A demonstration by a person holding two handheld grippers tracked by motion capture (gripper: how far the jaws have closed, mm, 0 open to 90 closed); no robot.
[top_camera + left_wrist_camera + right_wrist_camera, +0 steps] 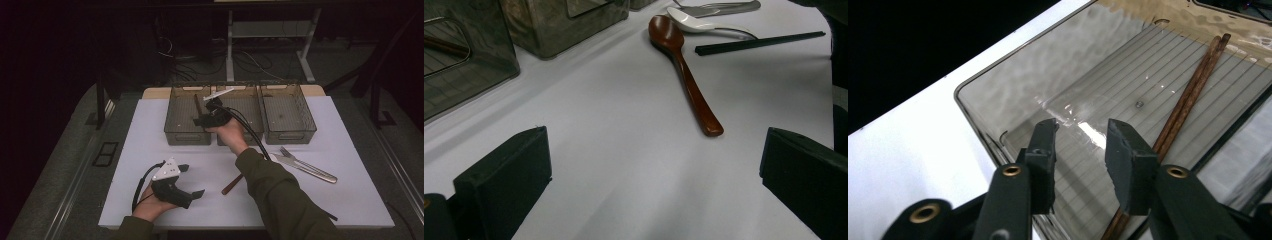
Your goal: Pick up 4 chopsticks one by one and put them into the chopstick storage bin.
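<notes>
White sheeting (150, 150) is covering the table, with dark floor and cabling lying beyond the far edge. Three smoked translucent plastic bins are standing in a row at the far side; the left bin (176, 120) is holding a pair of brown wooden chopsticks (1193, 95), lying on its ribbed floor along the right wall as the right gripper view shows it.

The right gripper (1080, 150) is hanging over that bin with jaws parted and nothing between the pads; the chopsticks are lying just beside its right jaw, apart from it. The left gripper (192, 181) is resting at the near left, jaws standing wide and empty.

Remaining on the sheet are a brown wooden spoon (684, 75), a white ceramic spoon (704, 25), a single black chopstick (759, 42) and metal cutlery (307, 167) at the right.

Risks, as judged:
- Right jaw is sitting close to the chopsticks; a sideways withdrawal could be catching them and dragging them up the wall.
- Trailing cable (250, 135) is crossing the middle bin's rim and could be snagging or shifting it.
- Forearm is passing over the brown spoon and could be sweeping it.
</notes>
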